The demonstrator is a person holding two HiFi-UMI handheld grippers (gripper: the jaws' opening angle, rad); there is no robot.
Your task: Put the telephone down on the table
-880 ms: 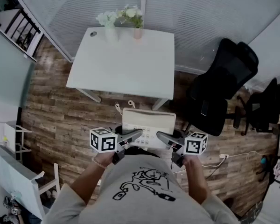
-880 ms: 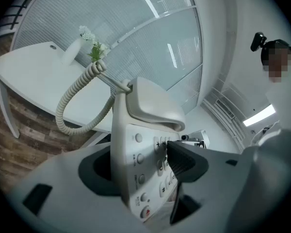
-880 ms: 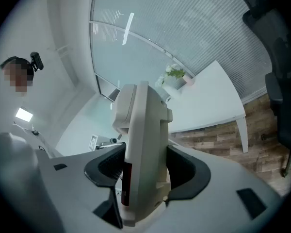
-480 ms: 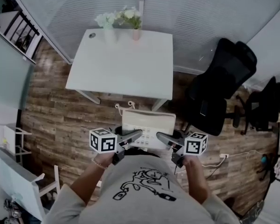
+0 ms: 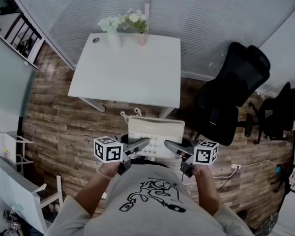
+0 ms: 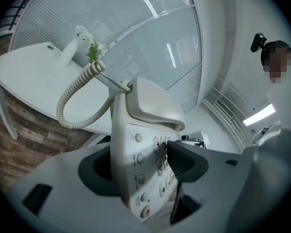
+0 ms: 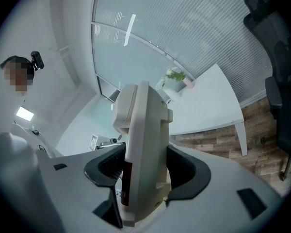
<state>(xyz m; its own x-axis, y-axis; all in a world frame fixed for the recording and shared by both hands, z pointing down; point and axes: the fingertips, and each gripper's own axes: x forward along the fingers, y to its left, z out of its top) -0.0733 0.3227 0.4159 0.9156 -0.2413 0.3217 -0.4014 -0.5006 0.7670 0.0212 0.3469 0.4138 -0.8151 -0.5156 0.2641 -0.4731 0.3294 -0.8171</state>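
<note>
1. In the head view, my left gripper (image 5: 143, 144) and right gripper (image 5: 171, 146) cover the near corners of the telephone (image 5: 156, 131);
2. In the left gripper view the telephone hides most of one jaw pad; its lower end sinks behind the gripper's body;
3. In the right gripper view the keypad faces away from me; the black chair (image 7: 281, 115) is cut by the edge;
4. The flowers (image 5: 130, 18) on the table (image 5: 132, 73) are too small to tell their kind.
</note>
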